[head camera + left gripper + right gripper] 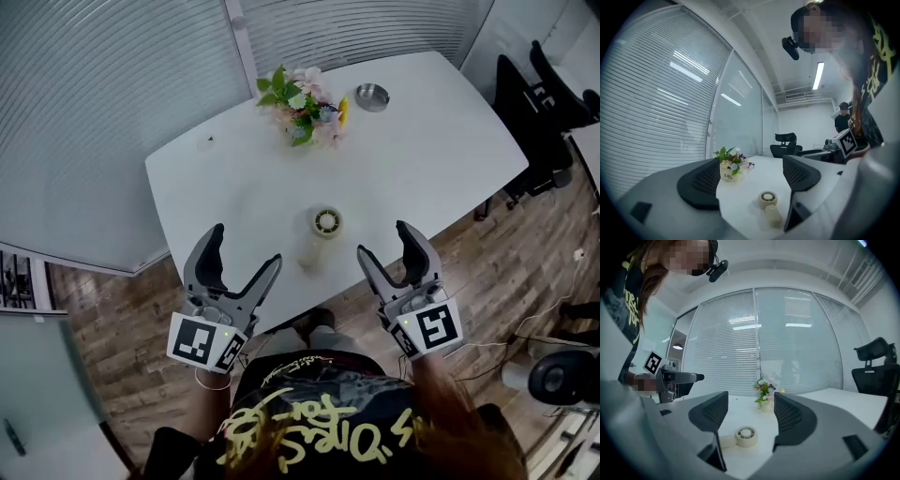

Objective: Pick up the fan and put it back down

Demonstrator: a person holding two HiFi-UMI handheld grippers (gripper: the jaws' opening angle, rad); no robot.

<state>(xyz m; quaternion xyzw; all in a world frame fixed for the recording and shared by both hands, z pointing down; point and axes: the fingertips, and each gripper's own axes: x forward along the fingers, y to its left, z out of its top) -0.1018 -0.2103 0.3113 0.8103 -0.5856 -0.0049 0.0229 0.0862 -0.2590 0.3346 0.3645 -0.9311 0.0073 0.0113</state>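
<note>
Head view: small cream handheld fan (323,232) lies on white tabletop (441,150), centre frame, near tabletop's lower edge. Round head is toward top of frame, handle toward bottom. Left hand-held gripper (247,246) is at lower left, right hand-held gripper (383,239) at lower right. Both have jaws wide apart w/ nothing btwn them, and neither touches the fan. Fan sits btwn the two, apart from both. Flower pot (302,108) is upper centre, metal ashtray (372,97) just right of it, both well apart from fan. Black office chair (530,103) is at right edge. Each gripper view shows fan on tabletop beyond the open jaws, flowers farther back.
</note>
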